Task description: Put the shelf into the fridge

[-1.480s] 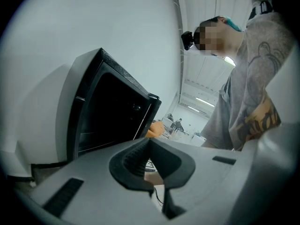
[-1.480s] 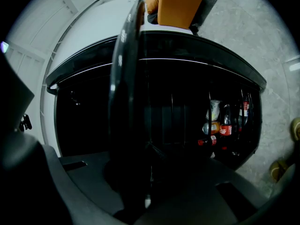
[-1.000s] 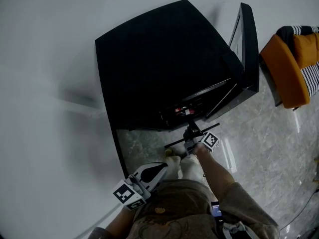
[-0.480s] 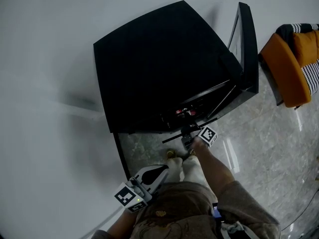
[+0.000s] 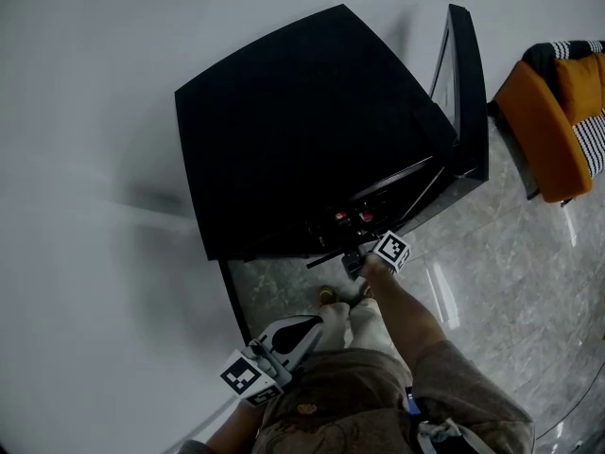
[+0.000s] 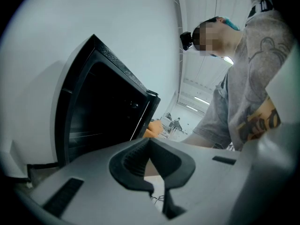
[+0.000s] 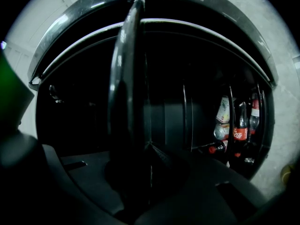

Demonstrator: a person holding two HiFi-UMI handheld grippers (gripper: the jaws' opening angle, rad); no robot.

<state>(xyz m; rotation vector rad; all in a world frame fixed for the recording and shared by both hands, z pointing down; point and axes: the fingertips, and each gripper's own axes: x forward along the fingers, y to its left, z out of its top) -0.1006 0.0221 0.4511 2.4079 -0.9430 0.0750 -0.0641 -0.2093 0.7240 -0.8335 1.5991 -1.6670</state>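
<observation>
Black shelf (image 7: 124,55), clamped in the right gripper (image 5: 352,263), is held at the fridge (image 5: 302,130) mouth; level pushing inward seems needed; left gripper (image 5: 310,322) closed, empty.

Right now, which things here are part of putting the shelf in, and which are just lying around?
In the job: shelf, right gripper shut on it, fridge, its open door.
Just around: bottles inside, orange chair, empty left gripper.

The black fridge (image 5: 302,130) fills mid-frame, standing open; the thin, dark, glossy shelf (image 7: 122,78) stands edge-on, left of centre, at its mouth.
</observation>
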